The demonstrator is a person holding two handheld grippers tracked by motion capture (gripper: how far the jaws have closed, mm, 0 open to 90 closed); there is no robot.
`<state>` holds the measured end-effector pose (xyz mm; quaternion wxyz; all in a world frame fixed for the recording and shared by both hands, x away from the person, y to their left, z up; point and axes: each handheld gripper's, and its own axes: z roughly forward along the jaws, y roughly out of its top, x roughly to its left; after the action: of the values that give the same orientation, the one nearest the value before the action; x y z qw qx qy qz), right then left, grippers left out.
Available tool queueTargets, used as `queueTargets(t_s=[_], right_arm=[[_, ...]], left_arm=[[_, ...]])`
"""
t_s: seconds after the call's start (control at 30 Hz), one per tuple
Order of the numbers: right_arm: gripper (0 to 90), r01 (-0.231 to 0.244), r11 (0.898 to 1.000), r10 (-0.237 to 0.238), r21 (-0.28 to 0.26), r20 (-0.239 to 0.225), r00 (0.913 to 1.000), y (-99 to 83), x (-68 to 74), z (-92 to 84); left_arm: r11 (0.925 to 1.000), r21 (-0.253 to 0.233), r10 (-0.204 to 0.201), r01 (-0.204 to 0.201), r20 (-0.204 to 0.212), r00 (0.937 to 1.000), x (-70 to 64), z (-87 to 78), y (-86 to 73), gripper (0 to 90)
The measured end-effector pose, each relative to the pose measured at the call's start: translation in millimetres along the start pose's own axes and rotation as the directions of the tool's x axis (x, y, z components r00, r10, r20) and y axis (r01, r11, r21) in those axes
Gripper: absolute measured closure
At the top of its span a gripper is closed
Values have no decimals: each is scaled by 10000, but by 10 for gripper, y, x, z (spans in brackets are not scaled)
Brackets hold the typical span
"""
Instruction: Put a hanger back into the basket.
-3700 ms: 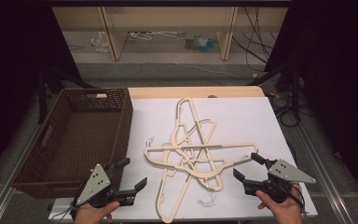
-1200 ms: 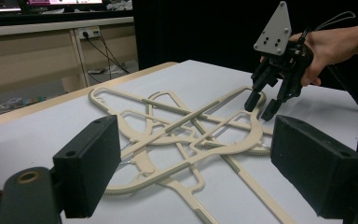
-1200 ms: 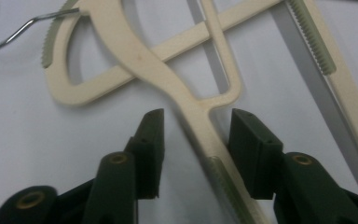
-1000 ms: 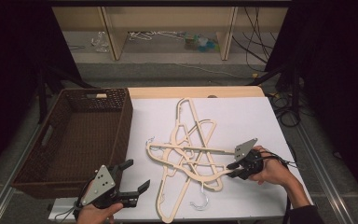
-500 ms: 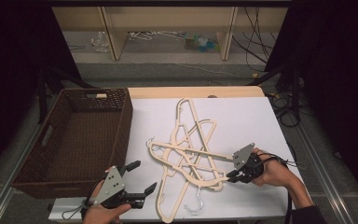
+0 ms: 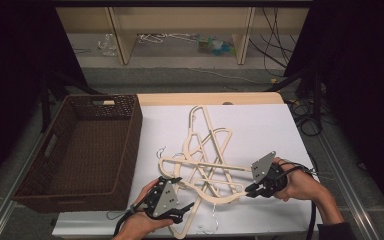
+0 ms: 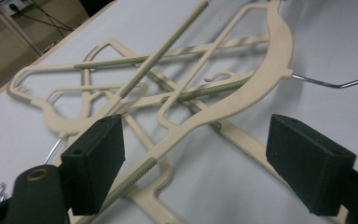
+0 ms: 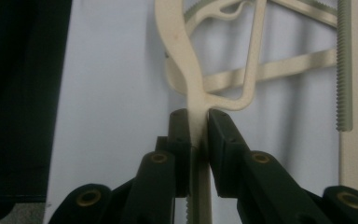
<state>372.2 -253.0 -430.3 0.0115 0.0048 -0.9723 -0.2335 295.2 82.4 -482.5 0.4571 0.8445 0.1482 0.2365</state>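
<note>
While clamped on cream plastic hanger (image 8: 193, 100) arm, right gripper (image 6: 254, 189) now lifted slightly; left gripper (image 6: 181, 200) moved in, jaws wide but just closing, straddling hanger pile (image 7: 177, 88) ahead on worktop (image 6: 260, 125); basket (image 6: 87, 145) left.

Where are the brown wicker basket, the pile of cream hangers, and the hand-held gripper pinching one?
Wicker basket (image 6: 130, 145), high view, its right wall.
Pile of cream hangers (image 6: 202, 150), high view, a crossing bar.
Right hand-held gripper (image 8: 198, 126), right gripper view, between fingertips clamped on a hanger.

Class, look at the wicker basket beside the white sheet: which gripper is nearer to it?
Left. The left gripper sits just off the basket near corner; the right gripper is across the hanger pile.
</note>
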Motion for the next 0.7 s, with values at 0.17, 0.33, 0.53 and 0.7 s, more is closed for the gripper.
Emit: queueTargets(t_s=[0.17, 0.33, 0.53, 0.7], right_arm=[[803, 216, 9997, -217, -61, -119, 9997, 45, 23, -62], [804, 143, 9999, -142, 47, -127, 9998, 63, 44, -58], [803, 101, 9999, -101, -10, -51, 9999, 66, 53, -67], [804, 169, 9999, -169, -38, -67, 9998, 48, 43, -82]], left_arm=[[9932, 319, 1120, -1122, 86, 9937, -104, 168, 77, 226], [9692, 893, 2287, -2295, 187, 9733, -213, 341, 141, 281], [9537, 777, 2897, -2905, 215, 9569, -248, 419, 188, 319], [9208, 692, 3813, -3838, 468, 9233, -276, 399, 245, 485]])
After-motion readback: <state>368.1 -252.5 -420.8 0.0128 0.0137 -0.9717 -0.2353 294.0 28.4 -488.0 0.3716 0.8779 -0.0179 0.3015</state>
